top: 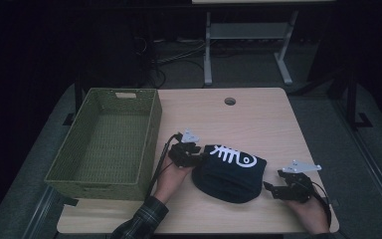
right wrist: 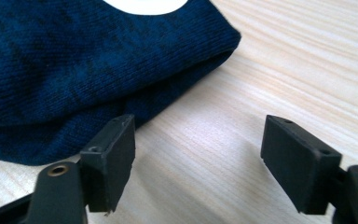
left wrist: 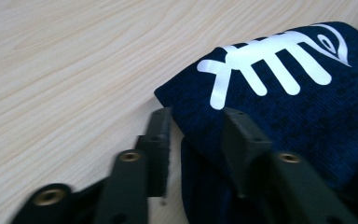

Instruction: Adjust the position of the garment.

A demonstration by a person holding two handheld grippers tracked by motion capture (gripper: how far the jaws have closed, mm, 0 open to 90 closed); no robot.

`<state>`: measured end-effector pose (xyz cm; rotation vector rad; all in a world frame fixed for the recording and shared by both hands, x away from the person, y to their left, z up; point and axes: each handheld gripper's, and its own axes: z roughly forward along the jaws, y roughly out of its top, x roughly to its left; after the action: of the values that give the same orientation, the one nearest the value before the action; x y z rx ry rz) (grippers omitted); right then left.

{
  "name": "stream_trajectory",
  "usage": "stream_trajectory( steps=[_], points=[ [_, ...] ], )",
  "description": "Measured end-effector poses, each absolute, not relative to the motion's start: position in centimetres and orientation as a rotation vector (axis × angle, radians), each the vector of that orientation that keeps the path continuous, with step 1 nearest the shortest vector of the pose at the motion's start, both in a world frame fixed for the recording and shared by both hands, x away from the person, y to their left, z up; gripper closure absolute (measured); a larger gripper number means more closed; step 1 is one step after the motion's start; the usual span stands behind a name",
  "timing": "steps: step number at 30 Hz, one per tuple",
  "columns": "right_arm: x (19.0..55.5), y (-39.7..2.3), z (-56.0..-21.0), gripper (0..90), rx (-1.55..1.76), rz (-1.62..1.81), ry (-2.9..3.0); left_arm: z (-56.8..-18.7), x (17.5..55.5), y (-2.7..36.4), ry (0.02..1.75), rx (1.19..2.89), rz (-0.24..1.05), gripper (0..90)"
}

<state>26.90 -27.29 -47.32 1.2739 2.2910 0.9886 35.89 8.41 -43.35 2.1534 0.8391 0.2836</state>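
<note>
Knit navy cloth (top: 231, 174), folded, white fishbone print; left gripper (left wrist: 198, 128) released astride edge, right gripper (right wrist: 198, 154) released.

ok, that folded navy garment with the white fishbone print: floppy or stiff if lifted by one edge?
Probably floppy: the folded navy garment is soft knit, its edges rounded and slumped on the table. Lifted by one edge, the layers would likely unfold and hang. It looks light, and the ribbed weave should give the jaws of the left gripper fair purchase rather than slipping.
</note>
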Motion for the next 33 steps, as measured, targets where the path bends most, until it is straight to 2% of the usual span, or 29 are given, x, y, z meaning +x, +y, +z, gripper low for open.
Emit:
stream_trajectory(
  steps=[6,10,13,27,33],
  points=[
    [26.9,-27.3,-47.5,22.0,1.282,0.971,2.288,-43.5,36.1,8.7,0.832,2.115,0.223,35.9],
    [27.0,-27.3,-47.7,19.8,1.289,0.955,2.29,-44.2,36.4,8.4,0.837,2.114,0.191,25.8],
    [27.0,-27.3,-47.8,18.6,1.289,0.957,2.285,-44.6,36.6,8.1,0.836,2.126,0.167,22.0],
    [27.0,-27.4,-48.2,14.2,1.278,0.989,2.261,-46.2,36.5,7.1,0.811,2.227,0.158,19.4],
    [27.0,-27.4,-48.2,14.1,1.279,0.988,2.26,-46.9,36.7,7.2,0.802,2.213,0.092,24.4]
  ],
)
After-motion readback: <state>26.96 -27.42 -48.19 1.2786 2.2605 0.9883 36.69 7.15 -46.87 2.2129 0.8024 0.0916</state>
